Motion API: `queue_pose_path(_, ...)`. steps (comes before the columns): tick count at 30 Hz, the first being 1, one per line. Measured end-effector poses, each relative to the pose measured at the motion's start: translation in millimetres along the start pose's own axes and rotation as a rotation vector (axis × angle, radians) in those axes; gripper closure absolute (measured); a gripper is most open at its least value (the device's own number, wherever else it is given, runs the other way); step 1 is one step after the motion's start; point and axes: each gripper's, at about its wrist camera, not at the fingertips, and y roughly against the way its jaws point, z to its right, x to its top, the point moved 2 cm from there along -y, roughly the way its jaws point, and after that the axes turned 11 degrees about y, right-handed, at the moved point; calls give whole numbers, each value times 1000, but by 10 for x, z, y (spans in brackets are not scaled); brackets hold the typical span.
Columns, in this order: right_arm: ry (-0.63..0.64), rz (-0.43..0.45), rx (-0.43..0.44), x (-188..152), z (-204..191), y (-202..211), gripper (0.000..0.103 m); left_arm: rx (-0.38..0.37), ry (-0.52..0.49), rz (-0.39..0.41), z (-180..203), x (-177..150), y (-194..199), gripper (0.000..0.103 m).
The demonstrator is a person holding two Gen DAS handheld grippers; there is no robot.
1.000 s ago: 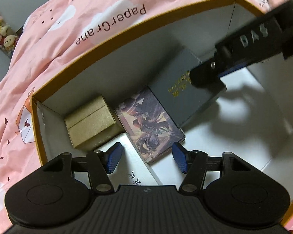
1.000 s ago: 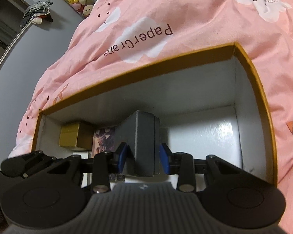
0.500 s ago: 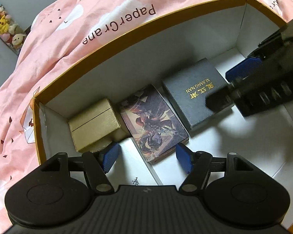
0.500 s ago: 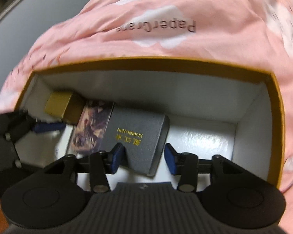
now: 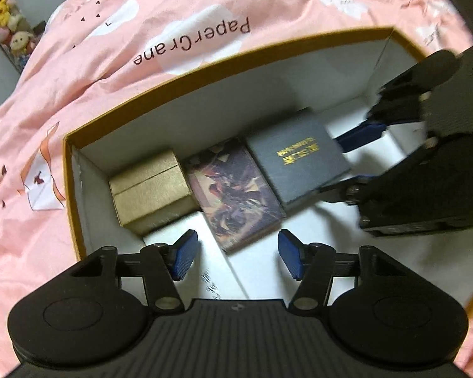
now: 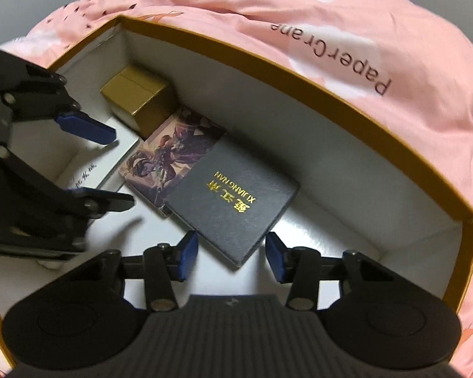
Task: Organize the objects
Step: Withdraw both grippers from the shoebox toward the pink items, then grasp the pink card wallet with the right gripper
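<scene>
Both of my grippers hang over the open storage box (image 5: 205, 72), white inside with a mustard-yellow rim, which sits on a pink quilt (image 5: 110, 63) printed "Paper Crane".

Three items line up against the far wall of the box. At one end, in the corner, is a gold box (image 5: 149, 189). Touching it is a flat pack with dark illustrated artwork (image 5: 236, 192). Next comes a dark grey box (image 6: 233, 211) with gold lettering, lying flat on the box floor, its edge against the illustrated pack. In the right wrist view that edge seems to overlap the pack slightly; I cannot tell for sure.

A white card with handwriting (image 6: 91, 170) lies on the floor in front of the gold box.

Left gripper (image 5: 238, 256): blue pads spread wide and now closing a little, with nothing between them. It hovers above the near end of the illustrated pack and the white card.

Right gripper (image 6: 230, 256): jaws apart and closing. A near corner of the dark grey box sits between the fingertips, with a visible gap on each side, so the pads do not press it. In the left wrist view this gripper (image 5: 356, 154) is motion-blurred beside the grey box.

Soft toys (image 5: 6, 25) sit at the far edge of the left wrist view.
</scene>
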Motion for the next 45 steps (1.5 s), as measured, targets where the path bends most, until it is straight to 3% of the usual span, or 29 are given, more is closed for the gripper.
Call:
queue_pose_path(5, 61, -9, -36, 18, 0, -21, 57, -66, 53, 55, -278, 7, 231, 34)
queue_pose_path(15, -6, -7, -48, -43, 29, 165, 55, -110, 131, 164, -310, -215, 932, 36)
queue_pose_path(19, -52, 81, -68, -136, -75, 598, 55, -126, 165, 219, -328, -389, 1202, 37)
queue_pose_path(23, -177, 221, -57, -258, -289, 1090, 54, -153, 192, 272, -326, -643, 1490, 39)
queue_pose_path(25, -246, 278, -79, -404, -476, 1307, 47, -174, 218, 273, -342, -766, 1562, 43)
queue_pose_path(28, -289, 327, -89, -598, -786, 1471, 47, -217, 258, 262, -342, -996, 1644, 45)
queue_pose_path(35, -425, 263, -121, -1240, -1289, 1427, 52, -318, 322, 188, -135, -1434, 1515, 51)
queue_pose_path(41, -488, 180, -112, -1736, -1560, 1260, 57, -323, 223, 135, 211, -1554, 1283, 56)
queue_pose_path(45, -452, 141, -78, -1829, -1757, 1086, 57, -267, 112, 123, 433, -1648, 1192, 56)
